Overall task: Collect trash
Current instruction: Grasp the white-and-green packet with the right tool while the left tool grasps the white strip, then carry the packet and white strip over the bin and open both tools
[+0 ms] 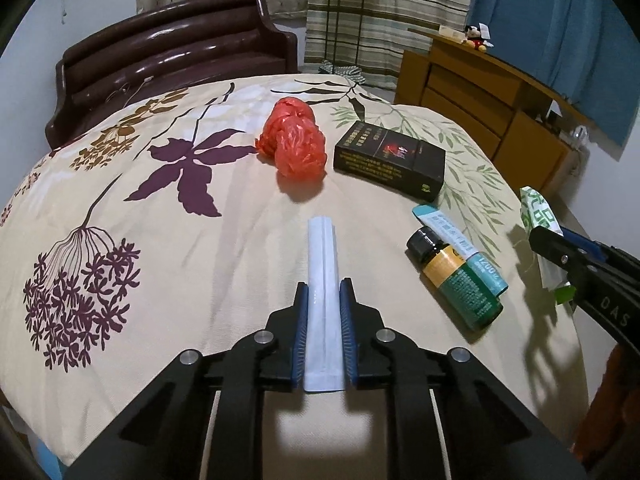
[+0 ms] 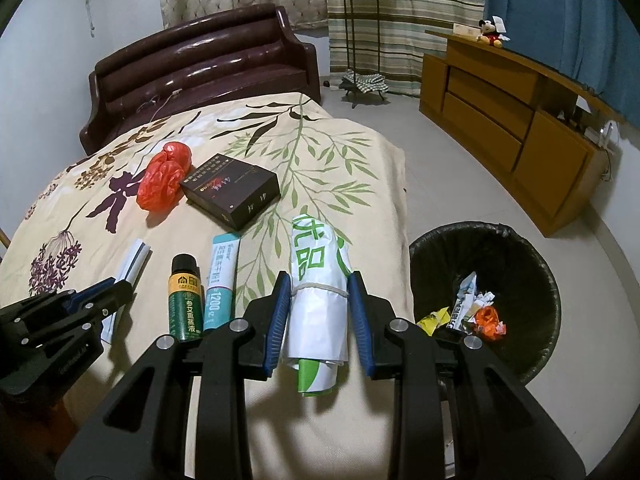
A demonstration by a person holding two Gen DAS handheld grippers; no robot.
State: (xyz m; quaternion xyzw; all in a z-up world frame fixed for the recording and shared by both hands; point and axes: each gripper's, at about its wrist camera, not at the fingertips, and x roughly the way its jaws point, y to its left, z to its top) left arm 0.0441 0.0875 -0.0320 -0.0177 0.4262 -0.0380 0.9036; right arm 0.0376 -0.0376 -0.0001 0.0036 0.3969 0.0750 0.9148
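Note:
My left gripper (image 1: 323, 292) is shut on a long white paper packet (image 1: 321, 280) held just above the bed; both show at the left of the right wrist view, the gripper (image 2: 116, 284) and the packet (image 2: 134, 258). My right gripper (image 2: 320, 284) is shut on a rolled white bag with green print (image 2: 316, 280), tied with string; it shows at the right edge of the left wrist view (image 1: 540, 216). A bin lined with a black bag (image 2: 532, 248) stands on the floor right of the bed, with several scraps inside.
On the floral bedspread (image 1: 120, 160) lie a crumpled red plastic bag (image 1: 294, 140), a black box (image 1: 390, 158), a small green bottle (image 1: 456, 276) and a teal carton (image 1: 464, 248). A dark headboard (image 1: 172, 52) is behind. A wooden cabinet (image 2: 520, 128) stands at right.

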